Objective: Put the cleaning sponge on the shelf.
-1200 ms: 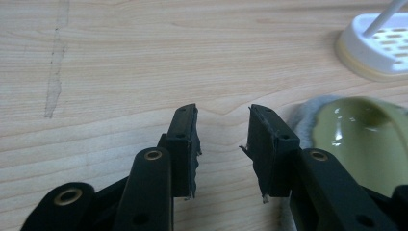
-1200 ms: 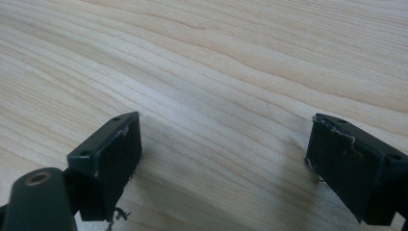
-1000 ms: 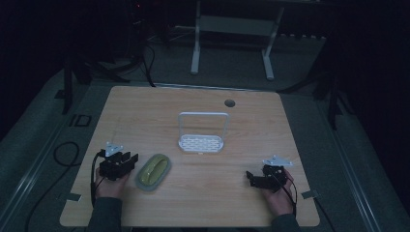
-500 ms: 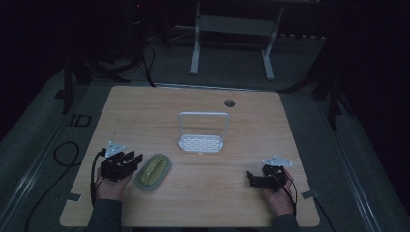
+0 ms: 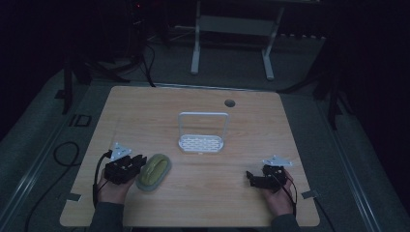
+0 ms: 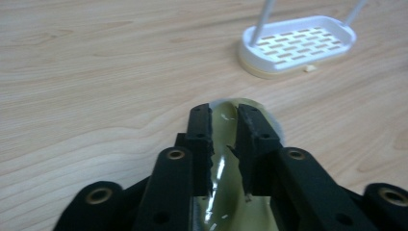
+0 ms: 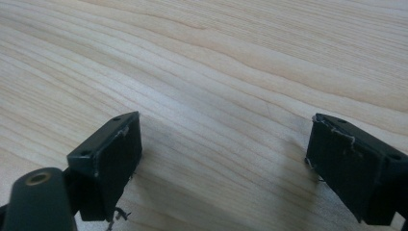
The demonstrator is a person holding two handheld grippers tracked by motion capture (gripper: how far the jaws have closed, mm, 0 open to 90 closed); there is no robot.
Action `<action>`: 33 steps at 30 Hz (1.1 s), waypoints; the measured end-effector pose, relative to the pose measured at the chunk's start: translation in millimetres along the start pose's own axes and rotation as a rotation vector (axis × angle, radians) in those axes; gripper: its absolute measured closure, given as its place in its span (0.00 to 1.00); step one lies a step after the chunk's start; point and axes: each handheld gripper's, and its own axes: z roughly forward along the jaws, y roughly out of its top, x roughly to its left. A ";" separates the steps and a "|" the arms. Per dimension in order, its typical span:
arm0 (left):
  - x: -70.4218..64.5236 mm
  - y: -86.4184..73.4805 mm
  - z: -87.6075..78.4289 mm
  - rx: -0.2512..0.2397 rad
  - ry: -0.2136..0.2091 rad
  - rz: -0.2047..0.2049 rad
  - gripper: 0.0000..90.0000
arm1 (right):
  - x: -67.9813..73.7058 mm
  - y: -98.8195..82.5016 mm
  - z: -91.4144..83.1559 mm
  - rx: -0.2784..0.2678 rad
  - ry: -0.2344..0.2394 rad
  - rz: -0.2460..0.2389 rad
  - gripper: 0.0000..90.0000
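Dim room, pale wooden table (image 5: 193, 104) under the high camera. Near left: left gripper (image 6: 223, 120), jaws just closed in, pinching the rim of a green-yellow dish (image 5: 153, 171) lying flat on the wood. Mid-table, farther off: white slotted rack (image 5: 201, 143) with upright wire handle. Near right: right gripper (image 7: 223, 159), jaws spread wide over bare wood, holding nothing.
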 end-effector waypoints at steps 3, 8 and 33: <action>-3.8 0.6 -0.9 0.000 -0.016 0.012 0.92 | 0.0 0.0 0.0 0.000 0.000 0.000 0.13; -11.2 1.1 -1.8 0.018 -0.038 0.016 1.00 | 0.0 0.0 0.0 0.000 0.000 0.000 0.13; -30.0 -17.1 -1.1 0.159 -0.058 0.125 1.00 | -0.1 0.0 0.0 -0.001 0.000 -0.001 0.13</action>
